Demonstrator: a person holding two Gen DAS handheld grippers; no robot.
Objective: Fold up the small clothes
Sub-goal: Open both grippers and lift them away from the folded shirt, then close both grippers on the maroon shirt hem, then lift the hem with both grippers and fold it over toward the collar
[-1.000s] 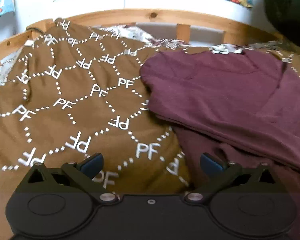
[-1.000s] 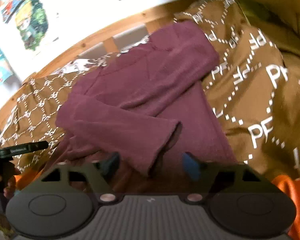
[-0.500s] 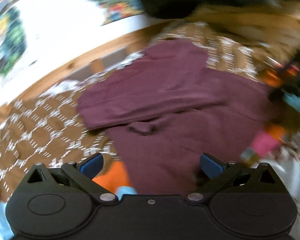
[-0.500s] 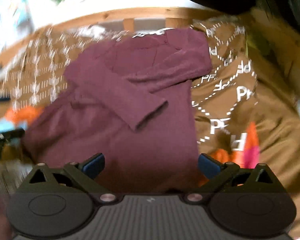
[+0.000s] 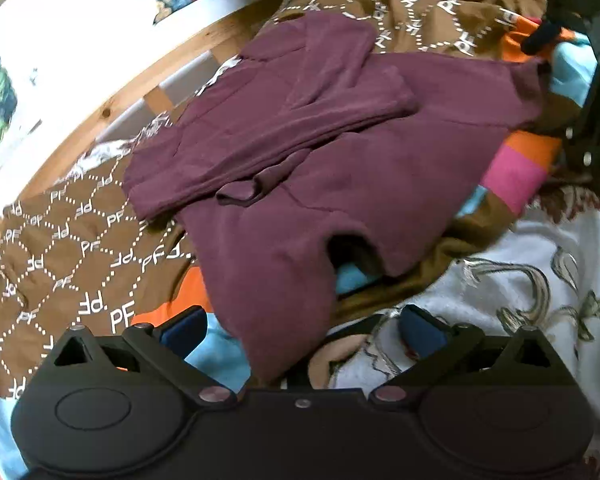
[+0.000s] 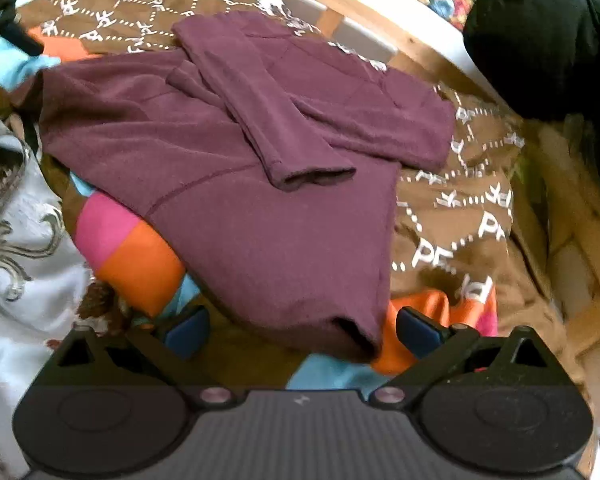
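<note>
Maroon top [image 5: 340, 168] is spread on the brown blanket [image 5: 72, 240] toward the bed's wooden rail [image 5: 112, 104], both sleeves crossed over the chest. Left gripper [image 5: 300, 330] and right gripper [image 6: 302, 330] are held wide open above the hem corners, nothing gripped. Soft, light, limp fabric is judged; the hem corners should be pinched.

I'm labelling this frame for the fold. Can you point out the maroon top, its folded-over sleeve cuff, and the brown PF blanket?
maroon top [image 6: 260, 232]: right wrist view, on the lower body panel.
sleeve cuff [image 6: 312, 174]: right wrist view, on the cuff's hemmed end.
brown PF blanket [image 5: 60, 248]: left wrist view, on the patterned area left of the top.
</note>
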